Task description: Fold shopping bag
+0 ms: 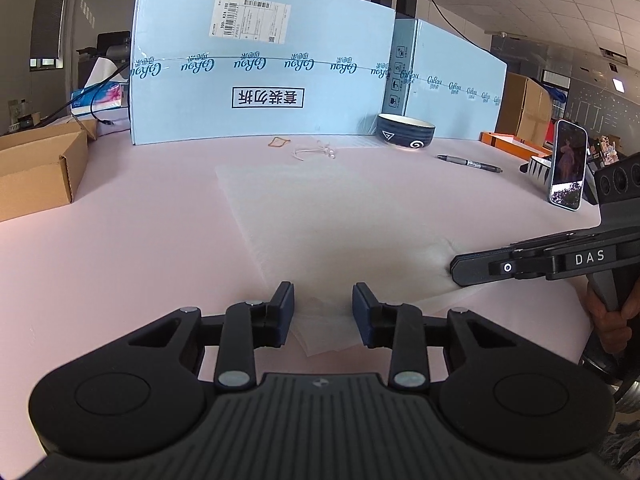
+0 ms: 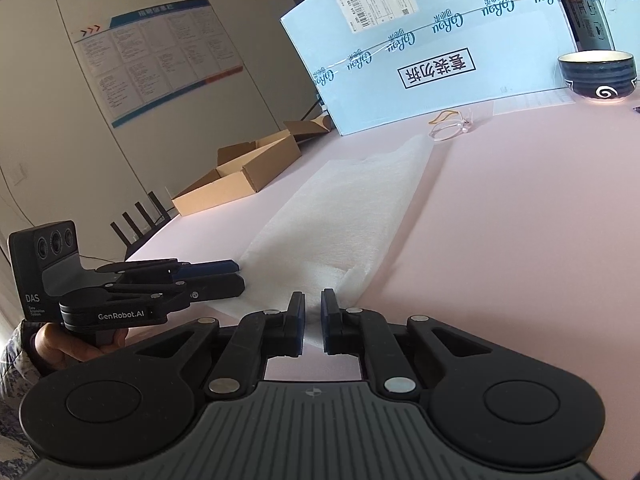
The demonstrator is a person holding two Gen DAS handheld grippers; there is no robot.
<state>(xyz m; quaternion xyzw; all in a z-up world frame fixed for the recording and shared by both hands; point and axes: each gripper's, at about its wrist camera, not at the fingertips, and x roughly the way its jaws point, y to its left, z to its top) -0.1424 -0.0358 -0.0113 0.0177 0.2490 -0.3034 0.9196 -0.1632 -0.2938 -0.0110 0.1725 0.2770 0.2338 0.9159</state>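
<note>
A white, thin shopping bag (image 1: 320, 216) lies flat on the pink table (image 1: 120, 240), stretching away from me. My left gripper (image 1: 323, 292) stands open at the bag's near end, its blue pads on either side of the layered corner without pressing it. In the right wrist view the left gripper (image 2: 239, 276) sits low at the bag's (image 2: 352, 208) left edge. My right gripper (image 2: 313, 300) is shut on the bag's near edge, with white material in the narrow slit between its pads. Seen from the left, the right gripper (image 1: 454, 270) pinches the slightly puckered right edge.
Tall light-blue cartons (image 1: 260, 80) wall off the back. In front of them are a dark bowl (image 1: 405, 131), a rubber band (image 1: 279, 143), a clear cord (image 1: 316, 151) and a pen (image 1: 470, 163). A phone (image 1: 567, 164) stands at right; an open cardboard box (image 1: 36, 168) at left.
</note>
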